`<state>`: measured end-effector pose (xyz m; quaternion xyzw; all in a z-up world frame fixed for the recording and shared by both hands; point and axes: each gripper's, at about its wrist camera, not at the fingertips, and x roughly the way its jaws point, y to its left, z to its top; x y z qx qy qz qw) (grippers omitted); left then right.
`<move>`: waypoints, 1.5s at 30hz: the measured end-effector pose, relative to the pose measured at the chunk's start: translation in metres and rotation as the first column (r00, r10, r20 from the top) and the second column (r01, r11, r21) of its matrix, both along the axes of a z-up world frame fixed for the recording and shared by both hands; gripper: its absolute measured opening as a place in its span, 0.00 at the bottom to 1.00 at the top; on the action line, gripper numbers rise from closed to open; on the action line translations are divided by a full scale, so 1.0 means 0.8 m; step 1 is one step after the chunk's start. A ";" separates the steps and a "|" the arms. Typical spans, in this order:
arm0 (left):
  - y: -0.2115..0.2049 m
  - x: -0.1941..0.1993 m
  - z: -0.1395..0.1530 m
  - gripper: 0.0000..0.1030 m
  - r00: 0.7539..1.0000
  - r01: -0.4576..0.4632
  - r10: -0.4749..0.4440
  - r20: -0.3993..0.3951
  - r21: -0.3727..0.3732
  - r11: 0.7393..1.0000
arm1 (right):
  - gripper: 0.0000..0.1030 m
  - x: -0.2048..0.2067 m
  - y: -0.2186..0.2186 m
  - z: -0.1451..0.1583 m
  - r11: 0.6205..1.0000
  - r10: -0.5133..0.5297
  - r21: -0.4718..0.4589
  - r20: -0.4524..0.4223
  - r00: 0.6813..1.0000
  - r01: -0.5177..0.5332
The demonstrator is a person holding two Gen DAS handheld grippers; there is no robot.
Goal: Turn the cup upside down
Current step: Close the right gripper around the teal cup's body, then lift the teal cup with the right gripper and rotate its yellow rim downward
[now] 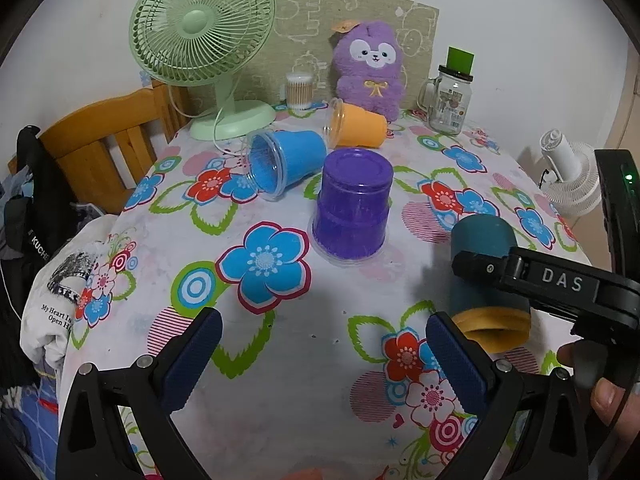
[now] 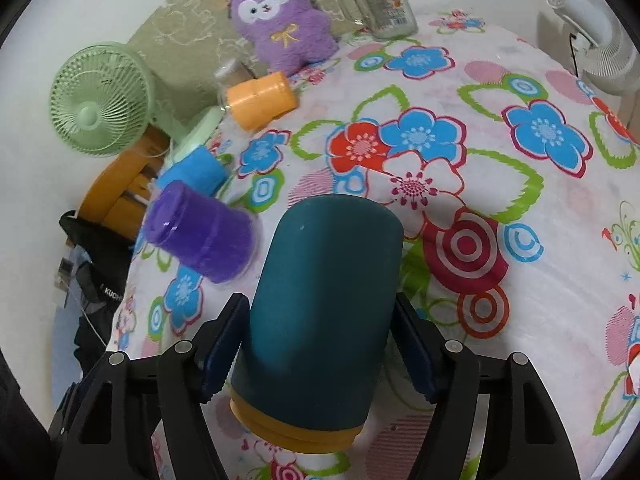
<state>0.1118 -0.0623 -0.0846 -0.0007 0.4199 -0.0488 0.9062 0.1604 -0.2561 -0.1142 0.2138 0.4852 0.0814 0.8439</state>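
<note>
My right gripper is shut on a dark teal cup with an orange rim, held tilted above the flowered tablecloth, base pointing away, rim toward the camera. In the left wrist view the same cup shows at the right, clamped by the right gripper. My left gripper is open and empty over the near part of the table. A purple cup stands upside down mid-table. A blue cup and an orange cup lie on their sides behind it.
A green desk fan, a purple plush toy, a cotton swab jar and a glass mug jar stand along the far edge. A wooden chair stands left, a white fan right.
</note>
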 end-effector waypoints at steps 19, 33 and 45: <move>-0.014 -0.042 0.021 1.00 0.998 0.065 -0.065 0.014 0.028 0.998 | 0.67 -0.045 0.006 0.040 0.996 0.069 0.052 0.067 0.995 -0.073; 0.018 -0.099 0.054 1.00 0.996 0.036 -0.041 0.075 0.069 0.997 | 0.67 -0.074 0.044 0.047 0.964 0.207 0.159 0.059 0.977 -0.214; 0.041 -0.136 0.037 1.00 1.000 0.017 -0.018 0.012 0.109 0.994 | 0.67 -0.093 0.063 0.024 0.929 0.288 0.242 0.010 0.958 -0.282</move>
